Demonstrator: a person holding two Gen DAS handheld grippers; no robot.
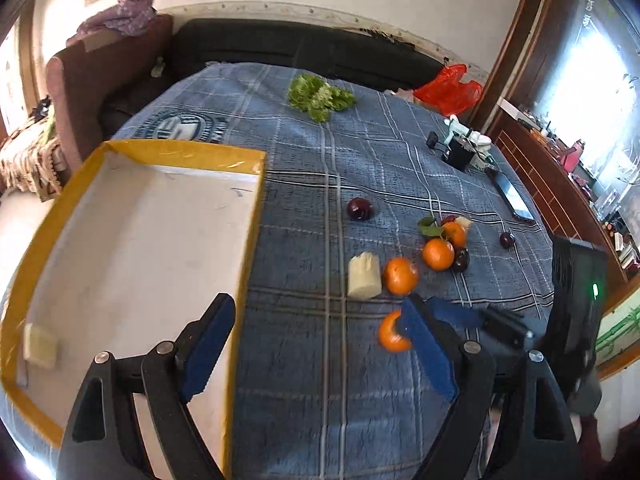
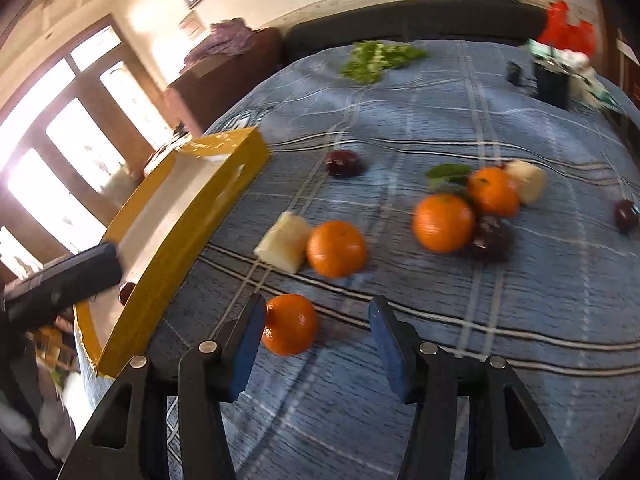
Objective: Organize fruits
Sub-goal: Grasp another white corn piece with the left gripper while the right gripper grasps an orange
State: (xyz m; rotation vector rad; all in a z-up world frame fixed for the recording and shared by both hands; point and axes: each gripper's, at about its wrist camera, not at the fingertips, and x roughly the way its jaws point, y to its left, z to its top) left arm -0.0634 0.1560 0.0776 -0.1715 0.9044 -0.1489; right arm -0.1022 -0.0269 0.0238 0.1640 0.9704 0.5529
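Fruits lie scattered on the blue checked cloth of the surface (image 2: 500, 360), to the right of a yellow-walled box (image 1: 248, 220) with a white floor. The nearest piece is a lone orange (image 2: 290, 324), sitting just ahead of the right tool (image 2: 318, 336), touching or almost touching the inside of its left finger and well short of its right one. That tool's blue-padded fingers stand wide apart with nothing between them but this orange at one edge. The fruit is round, so no long axis matters; what matters is that it sits off-centre, toward the box side of the opening. My judgement is that the tool needs to shift a little left and forward before closing, or the orange may roll away from the pad.

From the left wrist view the same orange (image 1: 392, 334) is partly hidden behind the left tool's right finger. The left tool (image 1: 316, 316) is also spread wide and holds nothing, hovering over the box's near wall. The right tool is the one better lined up on the orange.

Farther off sit another orange (image 2: 337, 249) beside a pale block (image 2: 285, 247), two more oranges (image 2: 443, 222) with a leaf, and a dark plum (image 2: 342, 163).
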